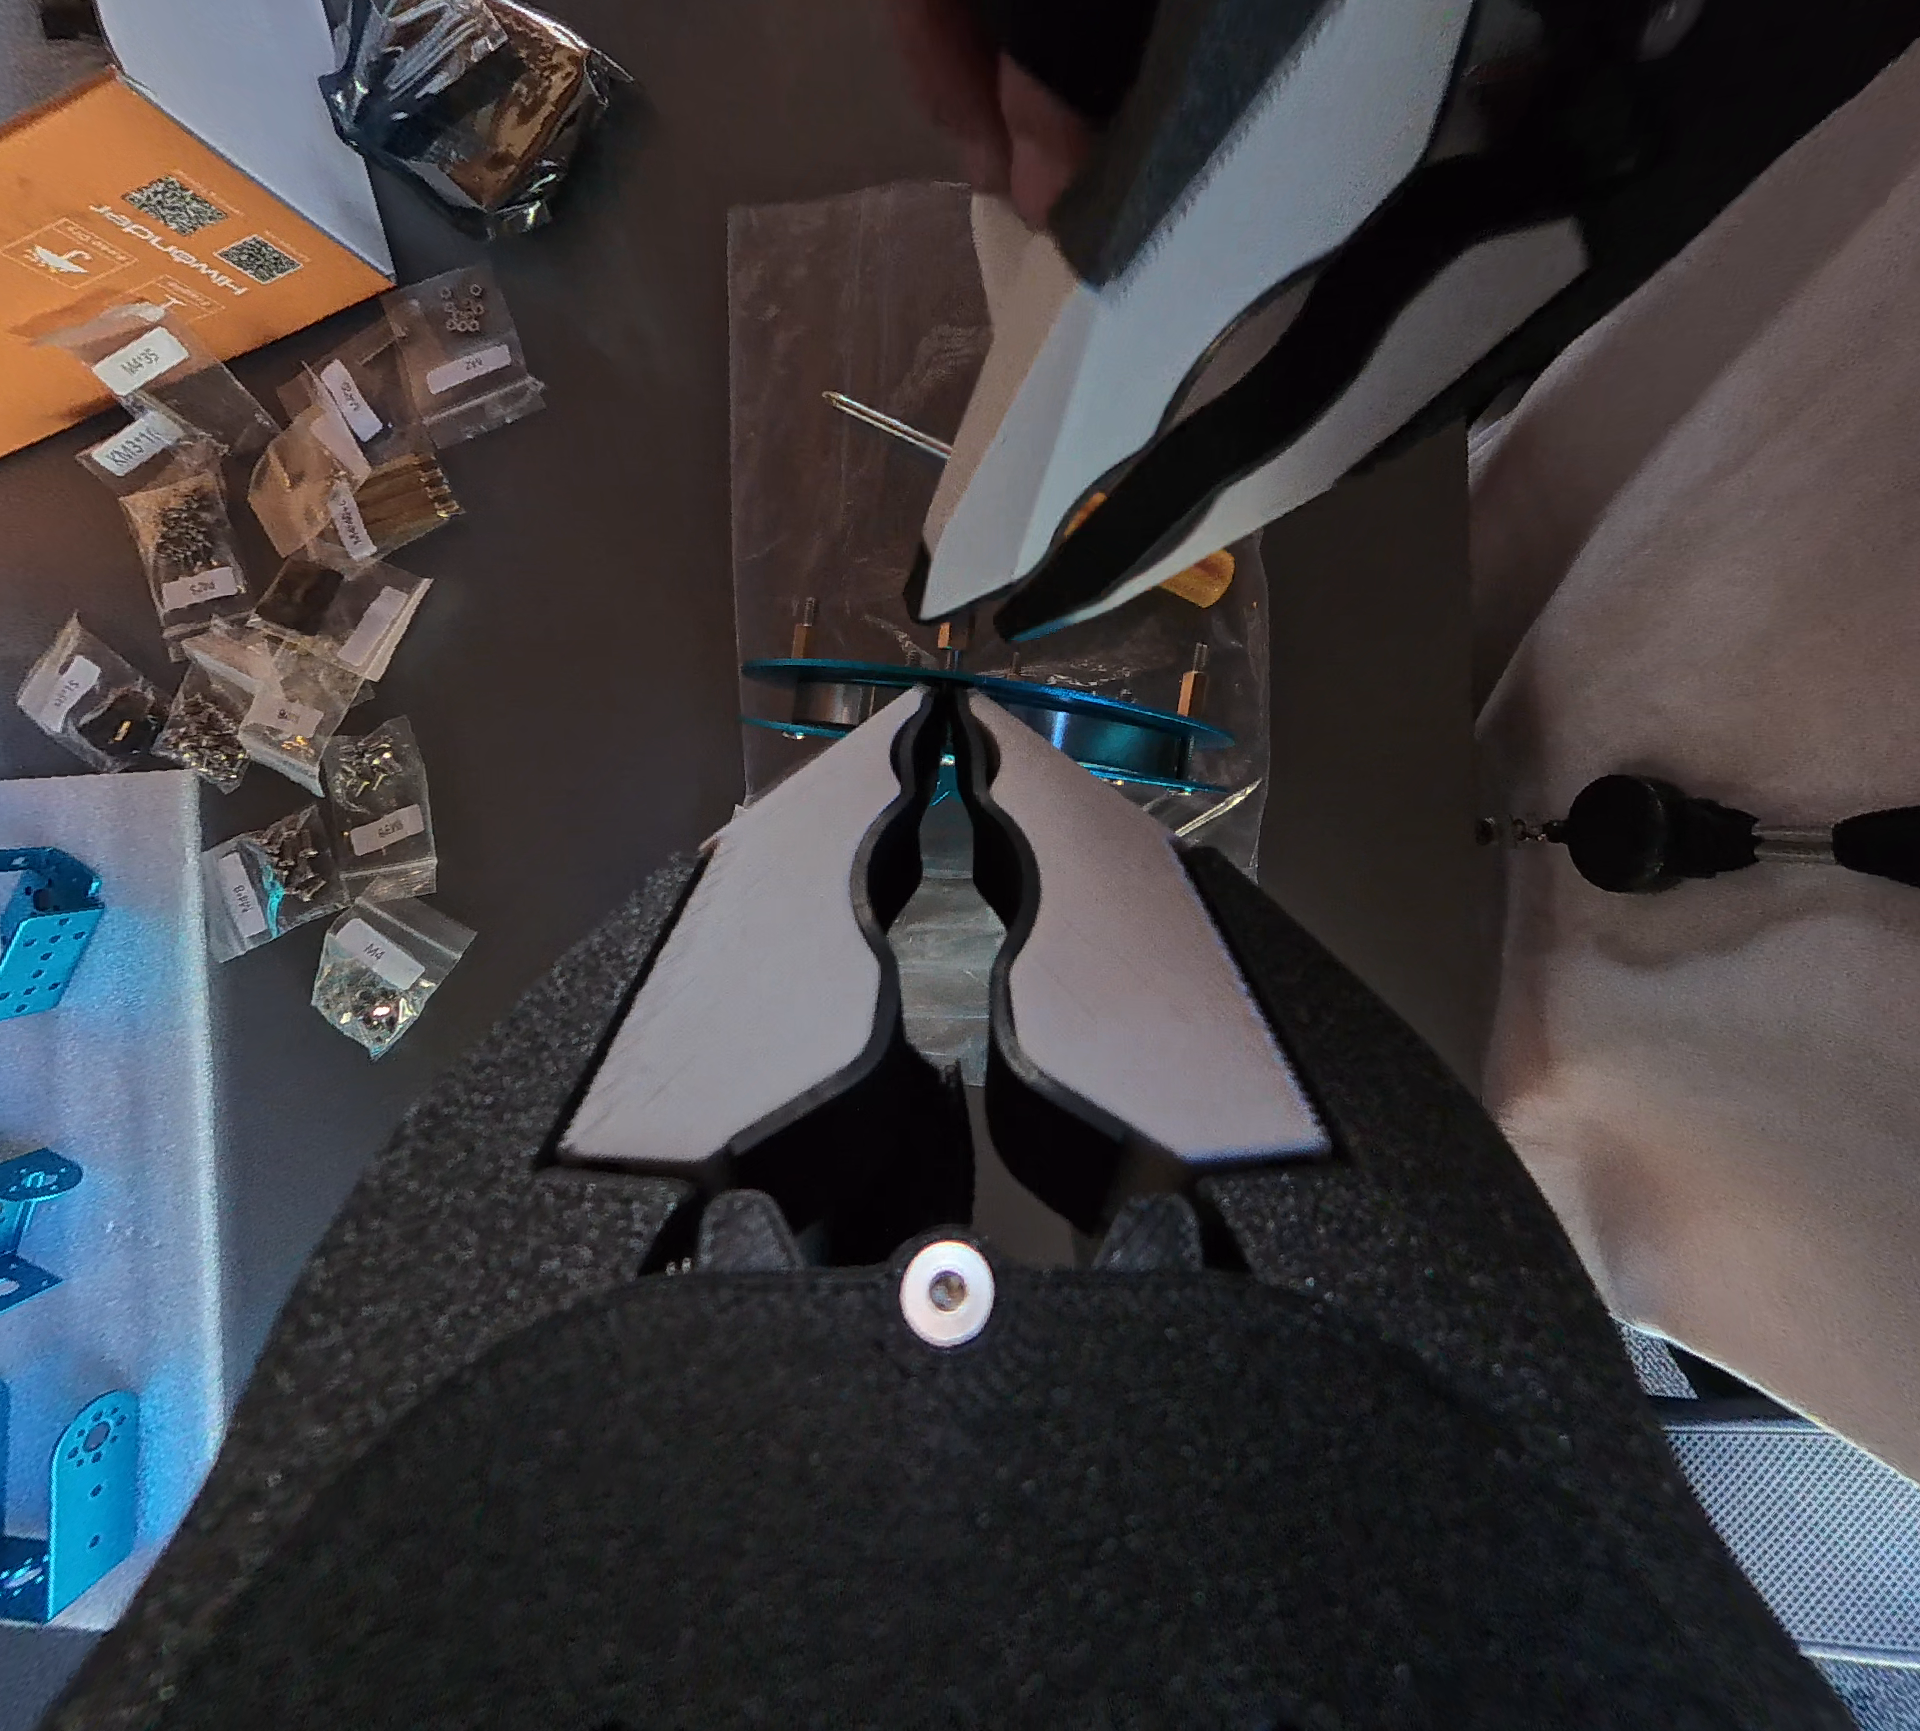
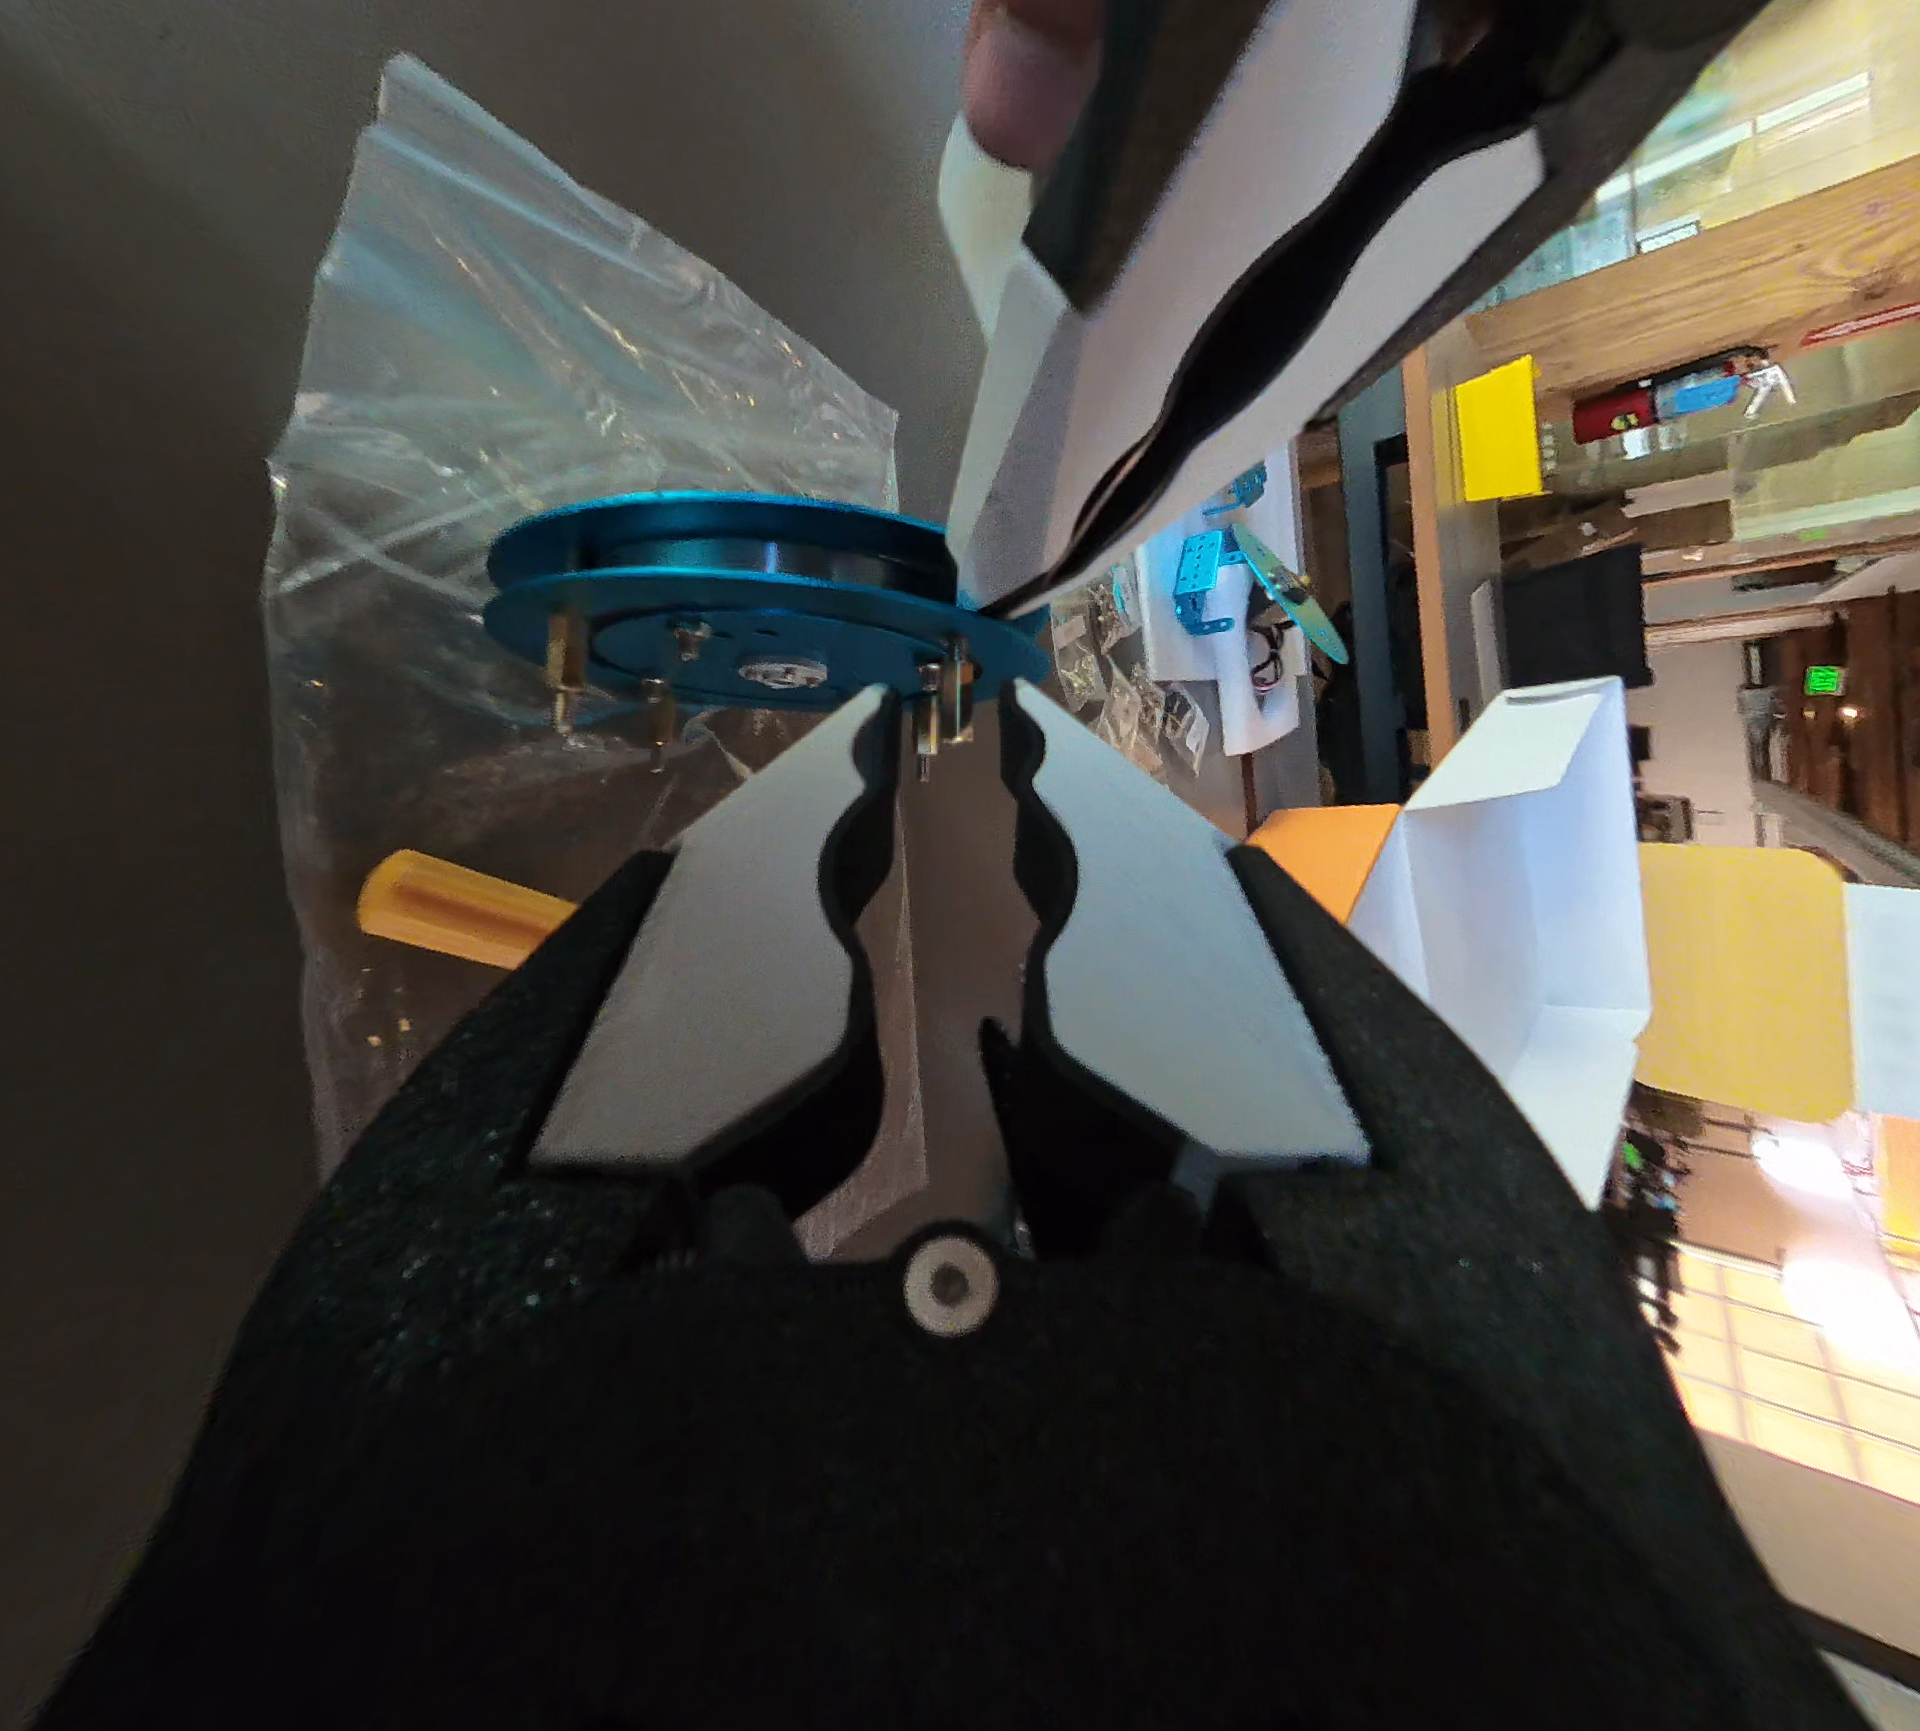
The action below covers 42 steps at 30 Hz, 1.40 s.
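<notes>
Left gripper (image 1: 940,694): jaws closed down on the rim of the blue disc assembly (image 1: 1091,725), pinching its near edge at 12 o'clock from the camera in the left wrist view; in the right wrist view it enters from 1 o'clock and its tips (image 2: 987,609) sit on the plate edge
Right gripper (image 2: 948,705): jaws parted, straddling a brass standoff (image 2: 961,694) without visibly touching it; in the left wrist view it comes down from 1 o'clock with its tips (image 1: 961,616) just above the plate
Blue disc assembly (image 2: 727,611): two round blue plates with a dark ring between, held on edge above the tabletop (image 1: 603,538); most of it lies at 10 o'clock from the right gripper
Standoff axis: square to the plate face, pointing back towards 6 o'clock in the right wrist view, so it runs roughly along the line of the right gripper's jaws; other standoffs stand at 9 o'clock on the same face
Nearer gripper: both are at the same rim sector; the left is in contact, the right is just beside it
Clear plastic bag (image 2: 468,331): flat on the tabletop beneath the assembly
Yellow tool handle (image 2: 457,907): lying on the bag, at 8 o'clock from the right gripper
Small bags of fasteners (image 1: 312,642): scattered at 9 o'clock in the left wrist view, well apart
Orange and white box (image 1: 156,227): at 10 o'clock, beyond those bags
Finger (image 2: 1023,60): resting on the body of the left gripper, at 12 o'clock
</notes>
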{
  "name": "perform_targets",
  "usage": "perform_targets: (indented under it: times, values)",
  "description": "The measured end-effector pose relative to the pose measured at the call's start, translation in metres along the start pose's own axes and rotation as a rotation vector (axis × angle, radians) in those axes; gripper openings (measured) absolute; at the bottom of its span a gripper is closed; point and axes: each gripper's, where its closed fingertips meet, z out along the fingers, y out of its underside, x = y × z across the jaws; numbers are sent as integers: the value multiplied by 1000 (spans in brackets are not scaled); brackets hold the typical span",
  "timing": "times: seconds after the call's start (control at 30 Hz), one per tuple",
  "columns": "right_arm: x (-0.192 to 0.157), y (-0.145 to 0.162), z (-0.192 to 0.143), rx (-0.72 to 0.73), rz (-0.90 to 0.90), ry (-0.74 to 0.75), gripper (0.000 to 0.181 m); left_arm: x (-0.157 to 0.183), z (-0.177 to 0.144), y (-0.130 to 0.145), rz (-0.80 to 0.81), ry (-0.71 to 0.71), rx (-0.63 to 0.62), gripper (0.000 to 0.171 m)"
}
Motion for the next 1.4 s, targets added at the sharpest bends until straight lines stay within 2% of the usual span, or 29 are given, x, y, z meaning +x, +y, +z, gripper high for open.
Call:
perform_targets:
  times: [0.07,0.13,0.2,0.27,0.33,0.4,0.47,0.5,0.53,0.57,0.6,0.67,0.7,0.8,0.87,0.9,0.97,1.1,1.13,1.17,1.2,1.27,1.33,1.4]
  values:
    - [1,8,8,-28,-22,18,5,1,0,0,6,-2,2,1]
    - [3,8,10,-15,-29,22,4,0,0,1,4,-10,-1,1]
    - [0,6,9,15,61,-54,4,1,-1,1,2,-3,2,1]
    - [-5,5,8,76,303,-269,4,2,-1,1,12,-4,5,1]
    - [-13,0,1,145,611,-606,4,7,-1,-1,22,16,14,1]
    - [-15,-1,-2,189,882,-881,4,6,0,-3,24,0,20,1]
    - [-16,-4,-7,177,1163,-1179,3,6,1,-4,24,0,29,1]
    - [-16,-5,-8,164,1283,-1296,4,6,1,-4,21,-2,30,0]
    - [-15,-5,-8,170,1340,-1348,4,5,1,-3,20,-5,30,0]
    - [-15,-6,-8,189,1310,-1329,4,5,1,-3,18,-2,33,1]
    - [-16,-5,-8,201,1222,-1249,4,6,0,-3,14,3,38,0]
    - [-15,-4,-10,219,973,-1026,22,5,0,-2,11,5,41,0]
    - [-12,-4,-11,217,852,-916,22,5,0,-2,9,8,44,0]
    - [-10,0,-4,149,504,-610,13,6,0,-2,10,12,50,1]
    - [-6,2,1,128,375,-482,4,4,0,-1,11,6,47,0]
    - [-6,1,1,123,381,-496,4,5,-1,-1,8,10,48,0]
    - [-9,0,-1,118,546,-657,4,7,-1,-1,4,23,59,0]
    - [-12,-6,-7,123,1187,-1190,4,9,-2,0,14,20,64,0]
    - [-12,-8,-9,123,1307,-1290,4,9,-2,-1,12,24,66,1]
    - [-12,-8,-9,134,1359,-1326,4,9,-2,0,12,25,67,0]
    - [-12,-8,-8,164,1302,-1267,4,9,-2,0,12,24,67,1]
    - [-10,-6,-5,189,1004,-996,5,8,-2,0,7,27,74,0]
    - [-7,-4,-5,173,706,-729,10,8,-2,0,8,28,74,0]
    - [-8,-2,-2,122,488,-557,9,8,-1,-1,10,28,74,0]
